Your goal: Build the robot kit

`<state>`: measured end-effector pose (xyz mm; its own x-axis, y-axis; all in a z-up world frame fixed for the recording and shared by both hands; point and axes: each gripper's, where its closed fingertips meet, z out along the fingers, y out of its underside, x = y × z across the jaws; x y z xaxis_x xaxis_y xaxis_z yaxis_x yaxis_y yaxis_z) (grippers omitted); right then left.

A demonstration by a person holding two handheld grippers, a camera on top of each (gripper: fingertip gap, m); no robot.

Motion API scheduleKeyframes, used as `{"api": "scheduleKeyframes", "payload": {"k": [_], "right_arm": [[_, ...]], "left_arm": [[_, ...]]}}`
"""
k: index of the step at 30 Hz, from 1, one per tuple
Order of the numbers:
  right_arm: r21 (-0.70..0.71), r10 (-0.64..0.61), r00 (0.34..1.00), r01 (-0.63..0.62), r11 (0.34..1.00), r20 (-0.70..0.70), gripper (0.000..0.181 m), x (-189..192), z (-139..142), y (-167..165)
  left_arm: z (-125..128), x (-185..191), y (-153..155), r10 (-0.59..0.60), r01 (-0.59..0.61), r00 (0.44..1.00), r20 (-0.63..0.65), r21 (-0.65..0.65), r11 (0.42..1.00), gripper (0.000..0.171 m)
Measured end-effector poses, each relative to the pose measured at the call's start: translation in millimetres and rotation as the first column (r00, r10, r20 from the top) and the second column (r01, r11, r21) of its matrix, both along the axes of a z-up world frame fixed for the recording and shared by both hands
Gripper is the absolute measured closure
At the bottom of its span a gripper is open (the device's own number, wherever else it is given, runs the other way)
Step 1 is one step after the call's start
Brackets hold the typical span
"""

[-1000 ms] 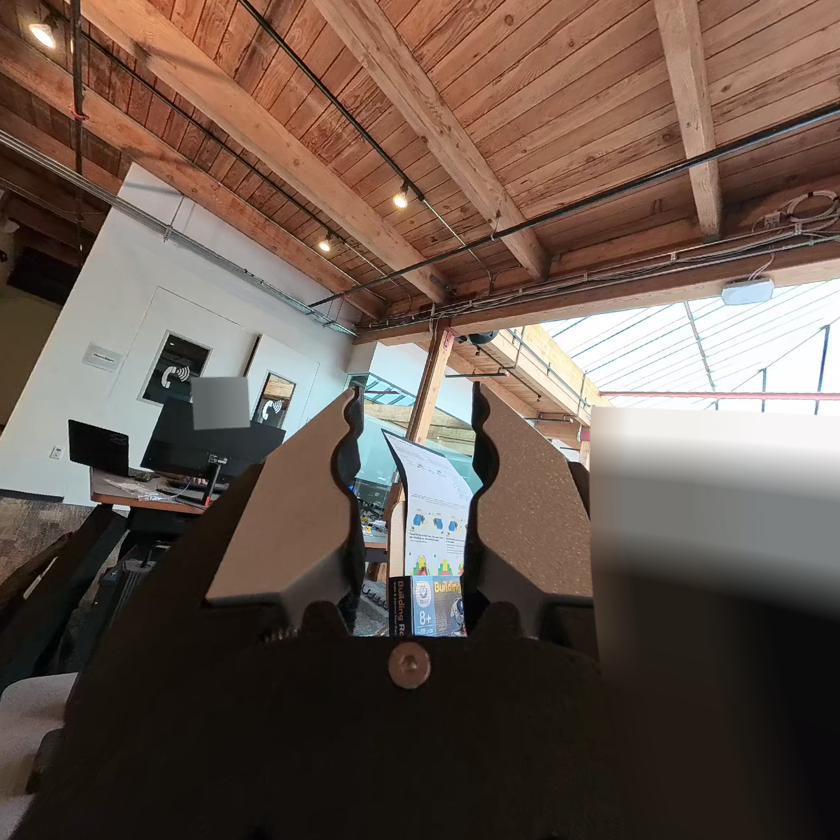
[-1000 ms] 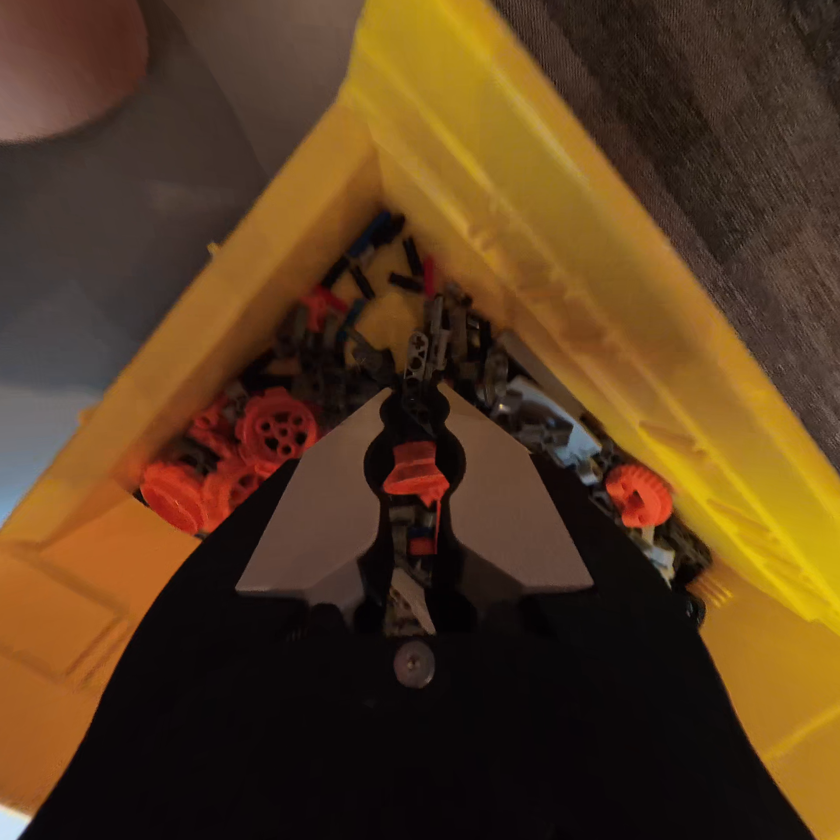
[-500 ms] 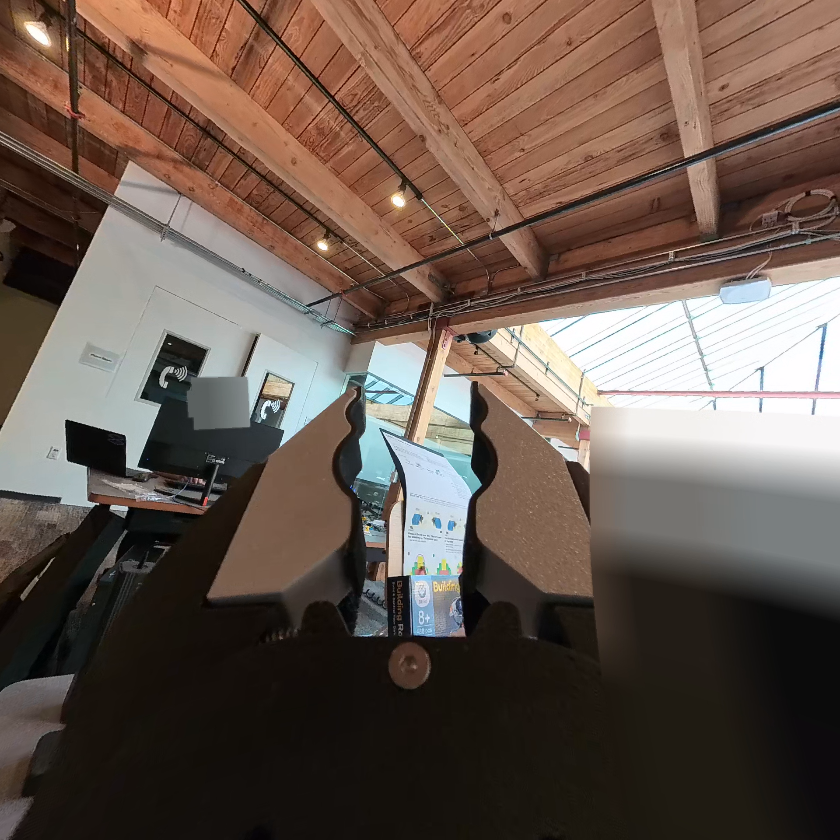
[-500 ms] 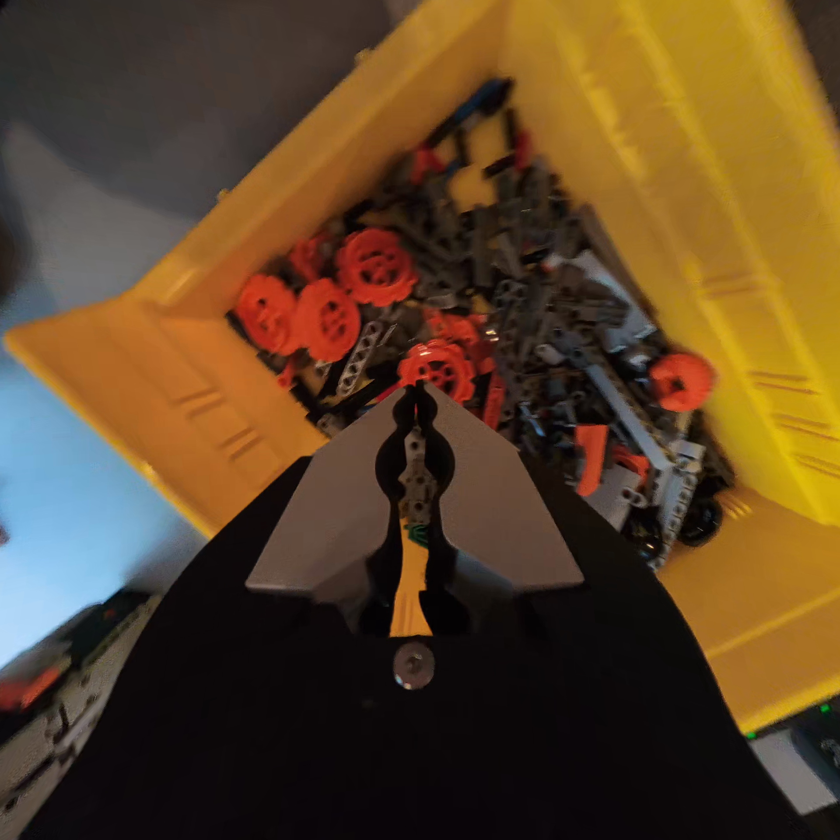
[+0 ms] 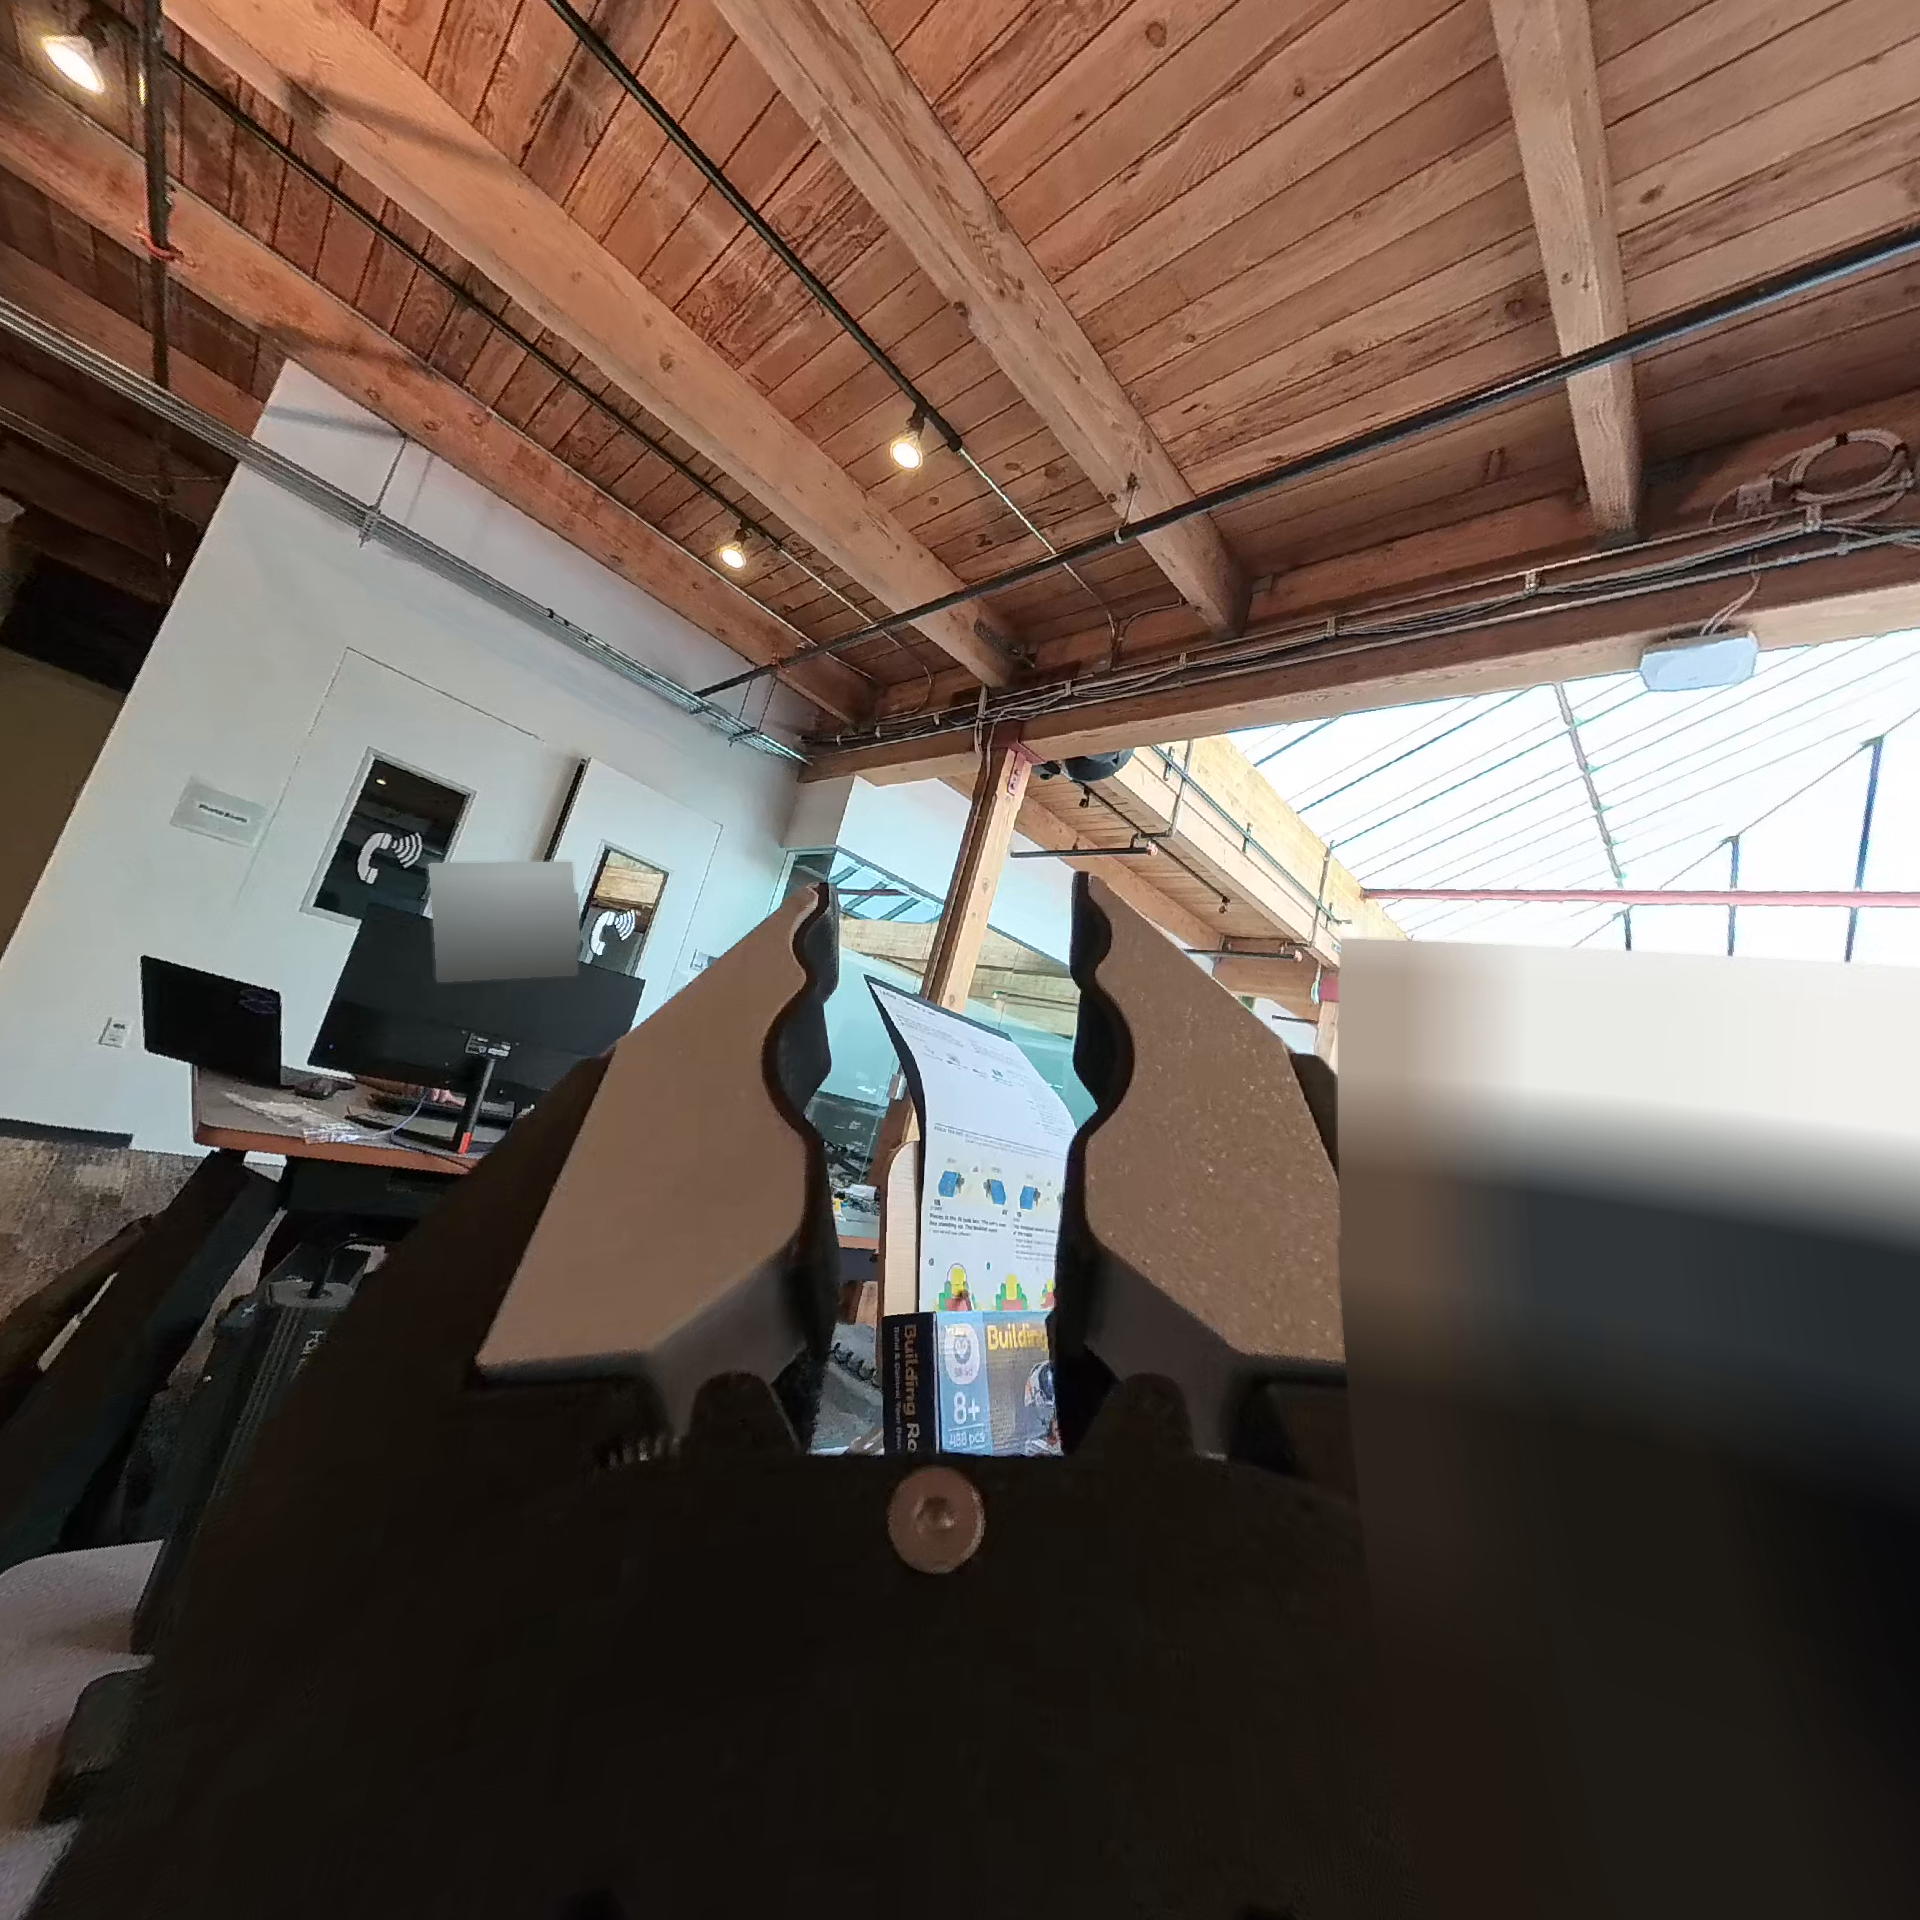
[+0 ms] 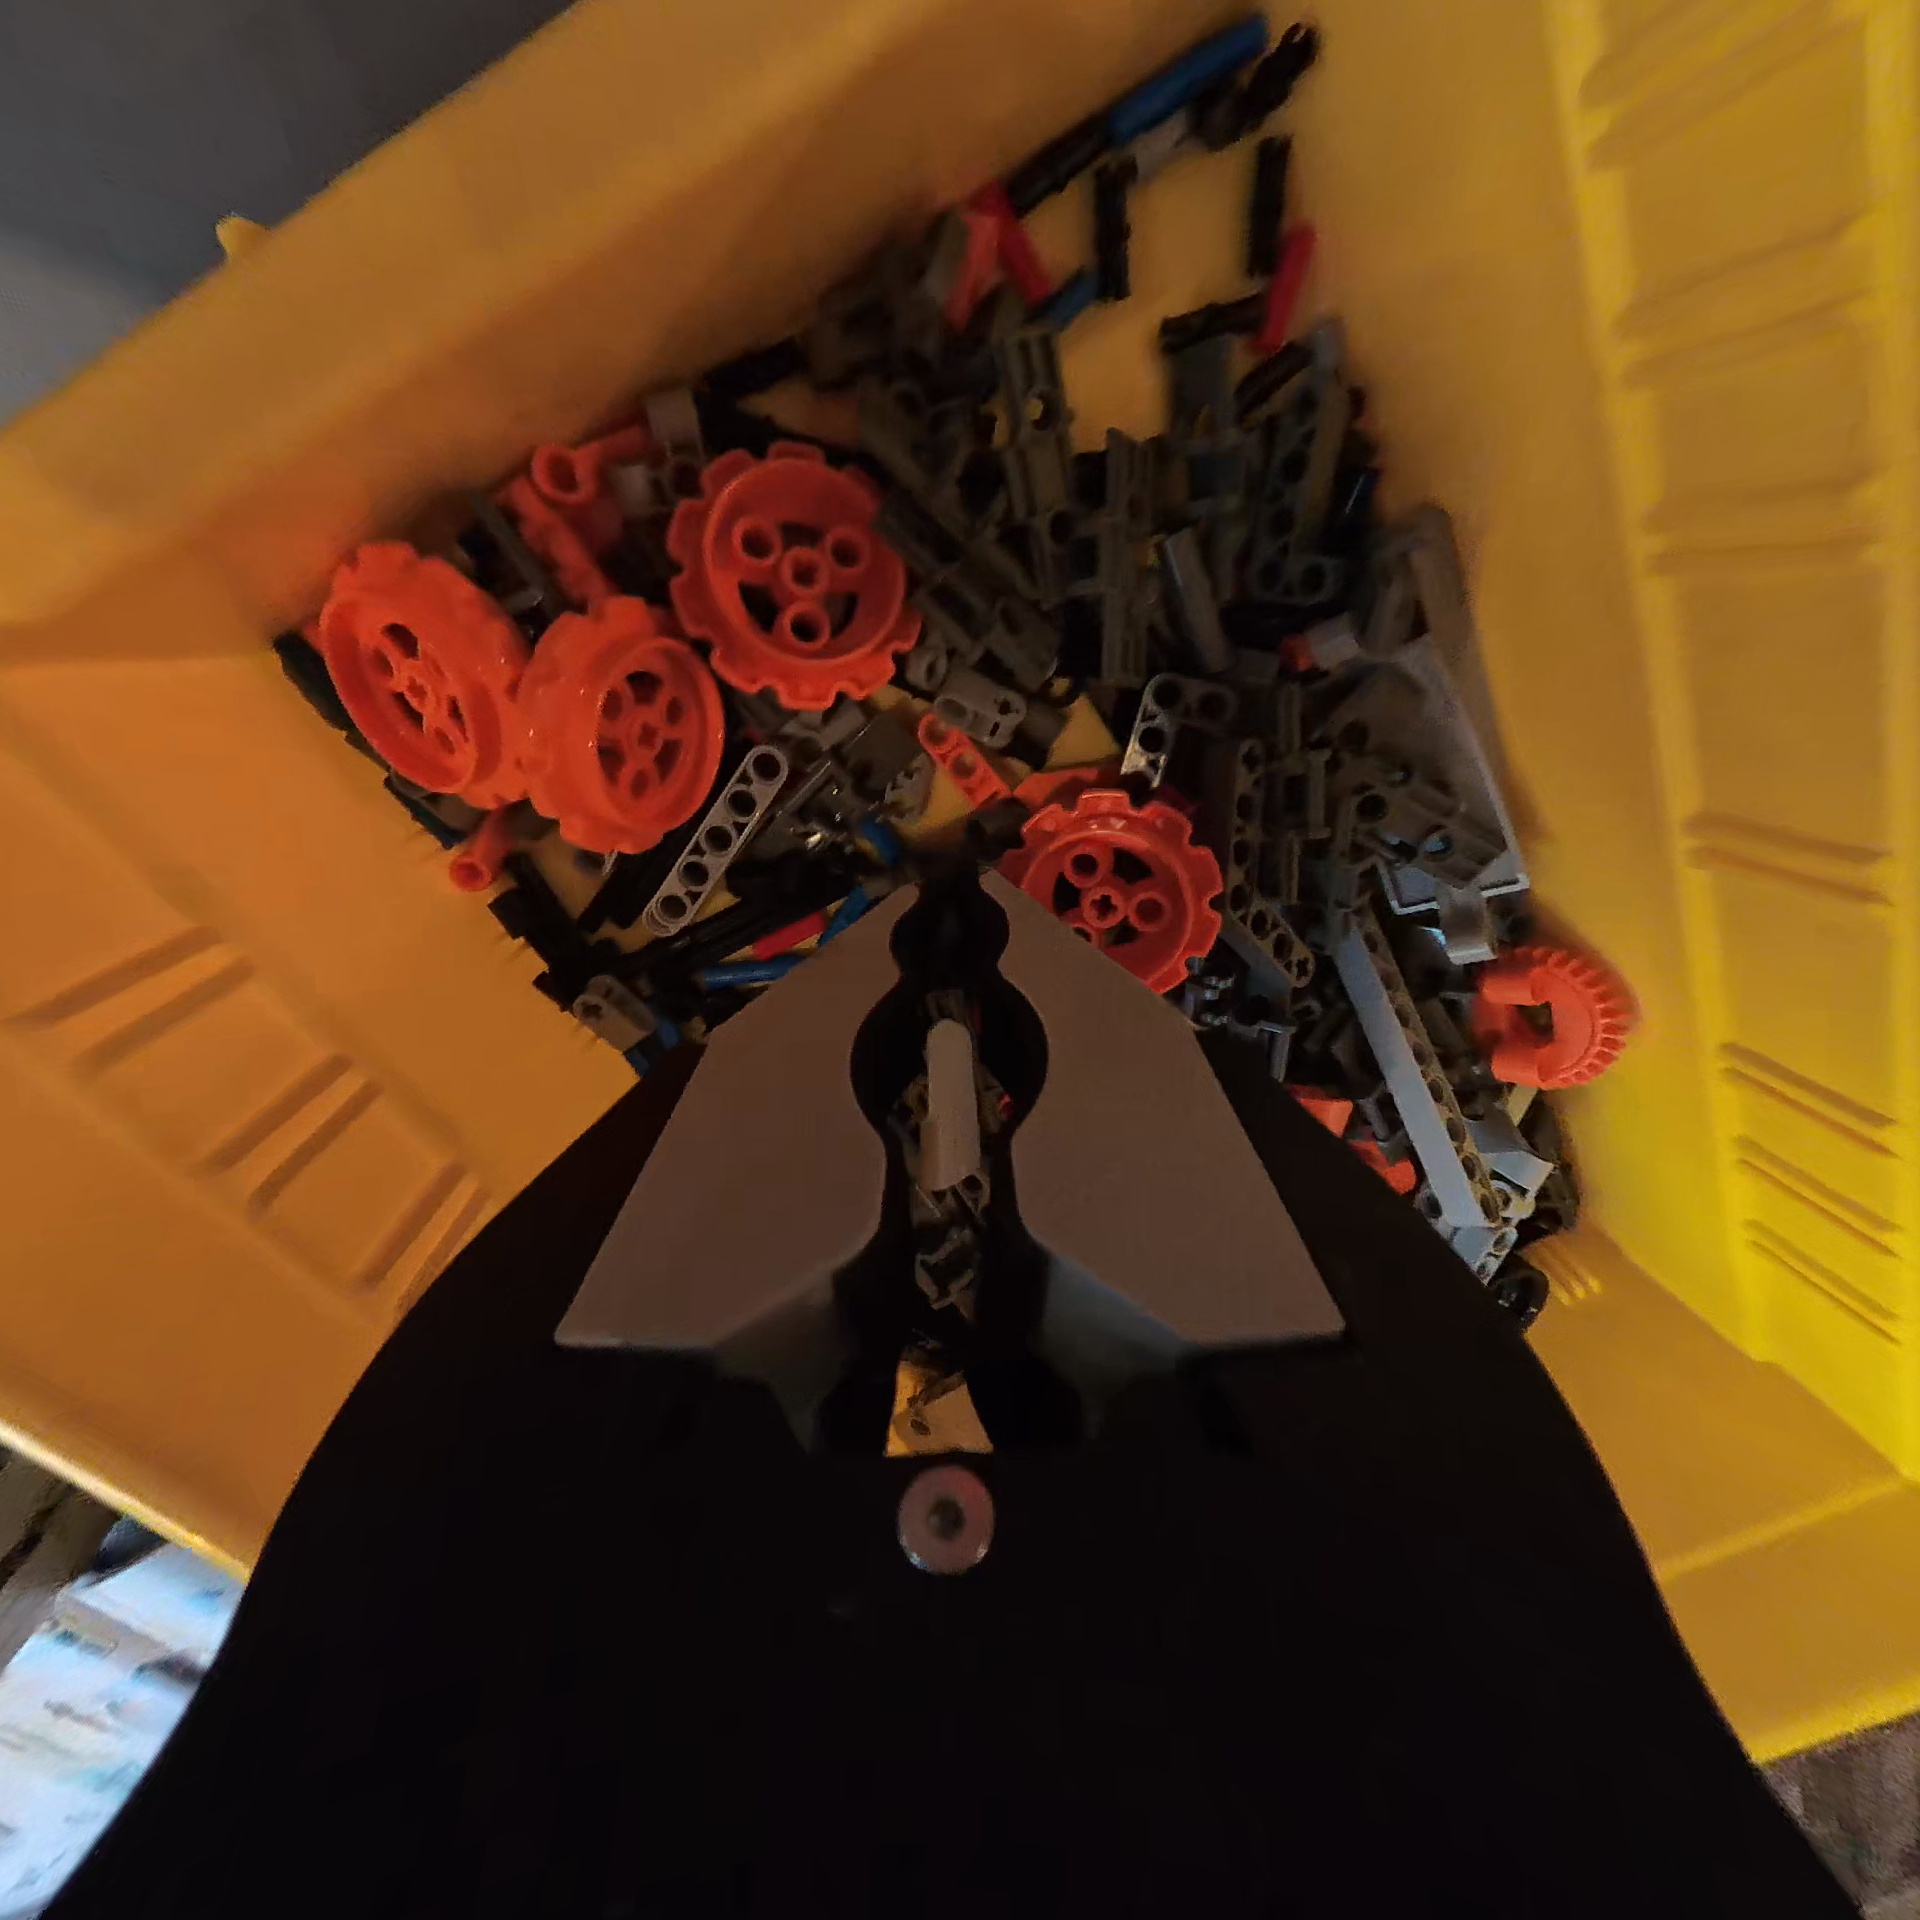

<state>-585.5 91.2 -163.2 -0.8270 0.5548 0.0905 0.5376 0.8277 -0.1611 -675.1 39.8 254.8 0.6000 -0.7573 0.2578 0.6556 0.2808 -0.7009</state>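
My right gripper [image 6: 956, 883] hangs over a yellow plastic bin [image 6: 1714, 623] full of small building-kit parts. Its jaws are shut, tips touching. A small dark part sits right at the tips; I cannot tell whether it is pinched. An orange toothed wheel [image 6: 1107, 883] lies just right of the tips. Three larger orange wheels [image 6: 795, 571] lie at the left of the pile, and a light grey holed beam [image 6: 717, 831] lies left of the tips. My left gripper [image 5: 951, 914] is open and empty, tilted up toward the ceiling.
Between the left fingers stands a curled instruction sheet [image 5: 977, 1143] above a kit box [image 5: 971, 1382]. A desk with monitors [image 5: 468, 1029] is at the left. An orange gear [image 6: 1548, 1018] lies by the bin's right wall. Dark carpet shows at the bin's corner [image 6: 1849, 1756]. The tips of one gripper are about 40 cm away from the tips of the other. My right gripper is the nearer one to the orange gear [image 6: 1548, 1018]: about 11 cm, against 40 cm.
The right gripper has pulled back from the bin's far corner, so more of the pile shows, and its jaws have closed fully. The left gripper has stayed still.
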Motion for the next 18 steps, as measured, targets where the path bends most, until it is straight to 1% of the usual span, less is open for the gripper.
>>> {"api": "scheduleKeyframes", "payload": {"k": [1, 3, 4, 6, 7, 10, 13, 18], "right_arm": [[-0.006, 0.003, 1.0, -0.002, 1.0, 0.024, 0.174, 3.9, -1.0, 0.7], [-0.028, -0.002, 0.996, 0.005, 1.0, 0.095, 0.173, 15.4, -4.2, -0.8], [-0.015, -0.003, 0.995, 0.004, 1.0, 0.1, 0.172, 17.2, -6.6, 1.4], [0.005, 0.017, 0.997, -0.017, 1.0, 0.077, 0.169, 16.0, -9.6, 2.8], [-0.003, 0.019, 0.999, -0.019, 1.0, 0.049, 0.168, 12.1, -8.9, 0.8], [-0.046, 0.023, 0.999, -0.021, 0.999, 0.029, 0.165, 6.2, -8.8, -8.4], [-0.061, 0.008, 0.998, -0.003, 0.998, 0.067, 0.164, 6.5, -10.7, -10.8], [0.006, -0.012, 0.997, 0.011, 1.0, 0.075, 0.168, 8.6, -9.9, 2.2]], "left_arm": [[-0.2, 1.0, 0.4, -0.003, 0.003, 1.0, -0.003, -0.001, 1.0, 0.128], [-0.7, 2.0, 1.2, -0.008, 0.008, 1.0, -0.006, -0.005, 1.0, 0.128], [-0.6, 1.8, 1.3, -0.009, 0.009, 1.0, -0.004, -0.004, 1.0, 0.128], [-0.3, 1.5, 0.7, -0.012, 0.012, 1.0, -0.002, -0.002, 1.0, 0.129], [-0.2, 1.5, 0.3, -0.011, 0.011, 1.0, -0.002, 0.0, 1.0, 0.129], [0.0, 2.5, 0.0, -0.007, 0.007, 1.0, -0.006, 0.002, 1.0, 0.13], [-0.5, 3.7, 1.6, -0.014, 0.014, 1.0, -0.008, -0.003, 1.0, 0.13], [-0.3, 6.1, 0.8, -0.021, 0.021, 1.0, -0.014, 0.0, 1.0, 0.131]]}}
